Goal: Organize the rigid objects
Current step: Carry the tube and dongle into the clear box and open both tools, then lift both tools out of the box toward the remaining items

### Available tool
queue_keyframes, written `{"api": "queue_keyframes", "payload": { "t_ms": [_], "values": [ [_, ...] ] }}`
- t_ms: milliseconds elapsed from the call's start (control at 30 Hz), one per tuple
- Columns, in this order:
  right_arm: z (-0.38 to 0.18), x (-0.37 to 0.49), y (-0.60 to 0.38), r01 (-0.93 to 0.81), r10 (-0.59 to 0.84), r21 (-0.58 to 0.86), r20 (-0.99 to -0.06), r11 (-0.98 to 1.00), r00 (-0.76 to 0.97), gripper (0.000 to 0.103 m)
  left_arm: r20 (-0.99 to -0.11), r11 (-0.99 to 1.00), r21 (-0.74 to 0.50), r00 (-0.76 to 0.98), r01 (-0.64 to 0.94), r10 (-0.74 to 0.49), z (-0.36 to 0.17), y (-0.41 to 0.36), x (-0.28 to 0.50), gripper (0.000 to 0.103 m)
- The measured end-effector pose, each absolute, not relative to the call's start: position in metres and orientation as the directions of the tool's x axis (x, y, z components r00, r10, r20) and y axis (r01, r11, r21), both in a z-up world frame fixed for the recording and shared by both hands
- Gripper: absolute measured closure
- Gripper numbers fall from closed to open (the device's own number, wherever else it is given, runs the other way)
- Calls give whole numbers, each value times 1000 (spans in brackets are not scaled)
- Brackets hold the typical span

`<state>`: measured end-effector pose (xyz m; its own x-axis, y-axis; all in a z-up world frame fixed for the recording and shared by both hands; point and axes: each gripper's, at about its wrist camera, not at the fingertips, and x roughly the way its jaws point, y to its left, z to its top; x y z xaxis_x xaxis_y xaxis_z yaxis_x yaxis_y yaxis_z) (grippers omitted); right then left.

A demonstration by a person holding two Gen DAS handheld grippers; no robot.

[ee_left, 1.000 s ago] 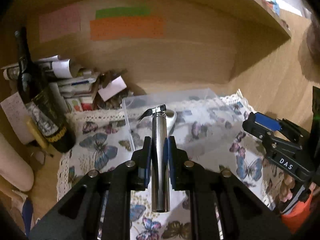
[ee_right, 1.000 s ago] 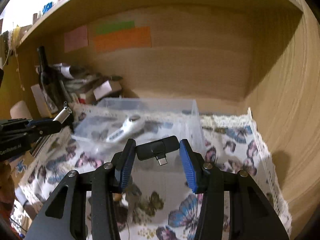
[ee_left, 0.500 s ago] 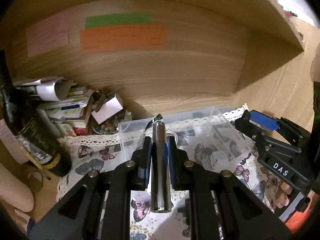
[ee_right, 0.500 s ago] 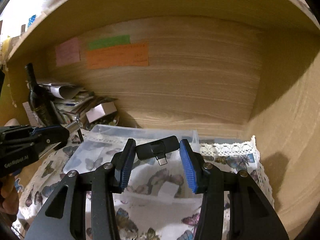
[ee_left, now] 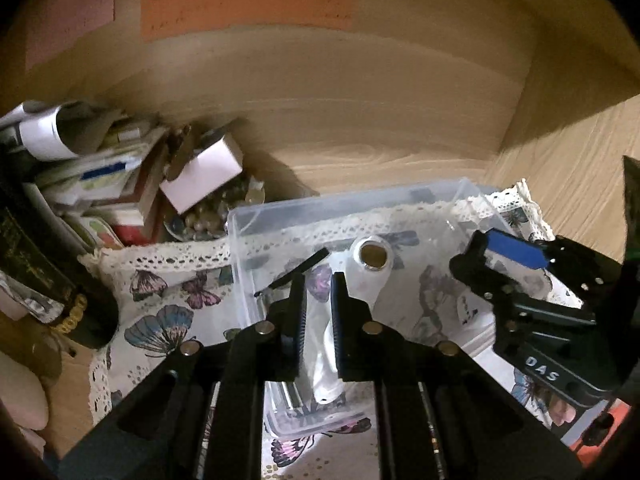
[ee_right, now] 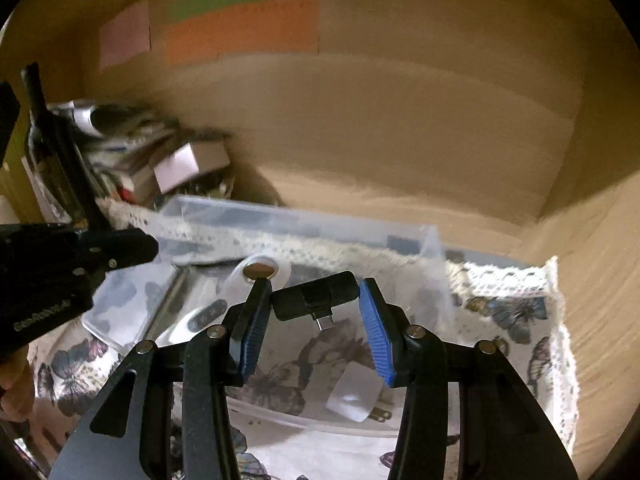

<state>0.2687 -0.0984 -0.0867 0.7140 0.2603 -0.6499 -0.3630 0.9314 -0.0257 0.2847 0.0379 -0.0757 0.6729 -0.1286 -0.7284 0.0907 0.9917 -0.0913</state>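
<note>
A clear plastic bin (ee_left: 240,248) (ee_right: 434,264) stands on a butterfly cloth. My left gripper (ee_left: 318,280) hangs over its left side, open and empty. The metal cylinder (ee_left: 286,394) with a black clip lies in the bin below it, beside a white handheld device (ee_left: 372,276) (ee_right: 260,270). My right gripper (ee_right: 312,300) is shut on a black USB-C adapter (ee_right: 314,300) above the bin. A white plug (ee_right: 354,396) lies on the bin floor.
A dark bottle (ee_left: 36,264) stands at the left. Stacked boxes and papers (ee_left: 120,184) fill the back left corner. The wooden back wall carries orange, green and pink notes (ee_right: 240,32). A wooden side wall (ee_right: 600,280) closes the right.
My left gripper opened and let go of the metal cylinder, which now lies in the bin. Both grippers moved forward and lower over the bin. The right still holds the adapter.
</note>
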Motion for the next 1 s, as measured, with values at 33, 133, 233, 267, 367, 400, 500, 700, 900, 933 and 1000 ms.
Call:
{"api": "queue_keyframes", "payload": {
  "t_ms": [33, 133, 233, 267, 367, 400, 500, 700, 900, 933, 1000],
  "values": [
    [-91, 271, -96, -366, 257, -28, -663, 930, 703, 61, -731, 992, -91, 671, 87, -126, -77, 39, 285, 93],
    [-100, 274, -92, -373, 249, -34, -689, 927, 681, 61, -740, 992, -97, 661, 79, -124, -80, 42, 285, 92],
    [-104, 274, -89, -383, 248, -37, -704, 923, 665, 59, -746, 992, -100, 654, 75, -125, -80, 42, 283, 85],
    [-103, 273, -89, -383, 248, -37, -704, 923, 666, 54, -744, 992, -99, 657, 73, -123, -79, 42, 281, 79],
    [-96, 266, -92, -379, 251, -42, -683, 924, 686, 46, -730, 994, -87, 674, 69, -111, -73, 42, 275, 64],
    [-93, 263, -94, -378, 254, -40, -675, 925, 693, 46, -726, 994, -83, 679, 69, -108, -71, 41, 273, 60],
    [-79, 252, -102, -372, 262, -37, -646, 927, 717, 41, -708, 995, -72, 698, 71, -101, -62, 39, 263, 44],
    [-57, 224, -118, -352, 263, -43, -581, 935, 770, 27, -671, 995, -62, 735, 78, -99, -46, 34, 237, 18],
    [-52, 196, -130, -340, 253, -63, -544, 938, 800, 19, -676, 995, -47, 731, 83, -93, -47, 29, 214, 8],
    [-53, 190, -134, -340, 257, -56, -543, 939, 799, 18, -680, 995, -44, 728, 87, -93, -49, 28, 211, 8],
    [-57, 184, -138, -345, 266, -43, -550, 938, 792, 17, -695, 995, -40, 713, 96, -97, -56, 25, 204, 7]
  ]
}}
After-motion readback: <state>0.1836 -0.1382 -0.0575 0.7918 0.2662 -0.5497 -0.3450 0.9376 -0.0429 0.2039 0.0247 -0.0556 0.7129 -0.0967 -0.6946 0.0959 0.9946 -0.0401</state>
